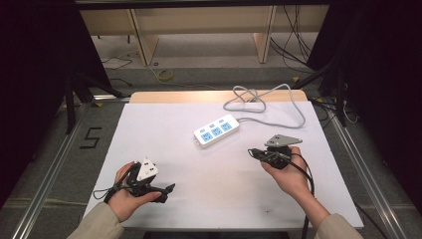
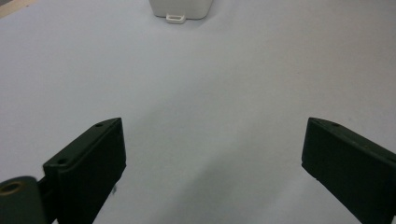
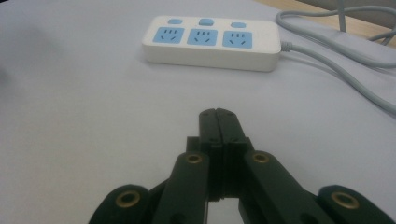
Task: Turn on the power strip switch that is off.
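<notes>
A white power strip (image 1: 216, 131) with three blue sockets and three blue buttons lies on the white table sheet (image 1: 164, 124), its grey cable (image 1: 261, 102) looping toward the far edge. In the right gripper view the power strip (image 3: 212, 42) lies ahead of my right gripper (image 3: 217, 113), whose jaws are pressed together with nothing between them. From above, the right gripper (image 1: 252, 152) sits just right of the strip's near end. My left gripper (image 1: 169, 191) rests near the front left, jaws wide apart and empty. In the left gripper view its fingers (image 2: 95, 161) frame bare sheet, with the strip's end (image 2: 181, 9) far ahead.
A wooden table edge (image 1: 189, 95) shows beyond the sheet. Aluminium rails (image 1: 358, 164) run along both sides of the table. A yellow cable coil (image 1: 165, 75) and dark cables lie on the floor behind, near wooden shelf legs (image 1: 144, 40).
</notes>
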Available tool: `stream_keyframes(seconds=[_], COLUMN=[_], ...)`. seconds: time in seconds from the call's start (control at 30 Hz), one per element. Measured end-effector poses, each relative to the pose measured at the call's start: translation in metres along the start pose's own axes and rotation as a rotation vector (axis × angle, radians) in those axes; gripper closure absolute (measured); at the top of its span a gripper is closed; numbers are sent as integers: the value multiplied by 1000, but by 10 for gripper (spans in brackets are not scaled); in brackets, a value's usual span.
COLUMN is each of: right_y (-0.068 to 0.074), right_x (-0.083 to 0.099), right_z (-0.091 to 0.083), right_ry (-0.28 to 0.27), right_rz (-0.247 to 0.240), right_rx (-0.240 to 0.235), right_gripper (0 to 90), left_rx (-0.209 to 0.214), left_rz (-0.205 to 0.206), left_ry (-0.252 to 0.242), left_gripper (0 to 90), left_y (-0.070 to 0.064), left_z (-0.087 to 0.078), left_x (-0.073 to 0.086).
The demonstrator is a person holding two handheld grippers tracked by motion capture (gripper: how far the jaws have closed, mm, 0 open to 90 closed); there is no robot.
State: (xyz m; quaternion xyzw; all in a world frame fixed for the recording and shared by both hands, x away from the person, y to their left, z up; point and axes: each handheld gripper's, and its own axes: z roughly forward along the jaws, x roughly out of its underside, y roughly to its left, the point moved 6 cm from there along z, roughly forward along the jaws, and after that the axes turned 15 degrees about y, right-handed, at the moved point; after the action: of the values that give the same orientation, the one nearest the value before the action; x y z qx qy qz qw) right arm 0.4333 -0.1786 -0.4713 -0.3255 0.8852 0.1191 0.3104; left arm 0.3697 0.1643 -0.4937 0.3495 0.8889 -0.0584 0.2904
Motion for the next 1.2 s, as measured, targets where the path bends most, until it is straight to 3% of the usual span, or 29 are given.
stream_keyframes(seconds=[1.2], right_y=[-3], right_x=[-43], right_z=[33], right_ry=[19], right_rz=[-7], right_rx=[14], right_gripper=[900], left_rx=[21], left_rz=[0], left_ry=[3], left_gripper=[64], left_y=[-4], left_z=[0], left_x=[0])
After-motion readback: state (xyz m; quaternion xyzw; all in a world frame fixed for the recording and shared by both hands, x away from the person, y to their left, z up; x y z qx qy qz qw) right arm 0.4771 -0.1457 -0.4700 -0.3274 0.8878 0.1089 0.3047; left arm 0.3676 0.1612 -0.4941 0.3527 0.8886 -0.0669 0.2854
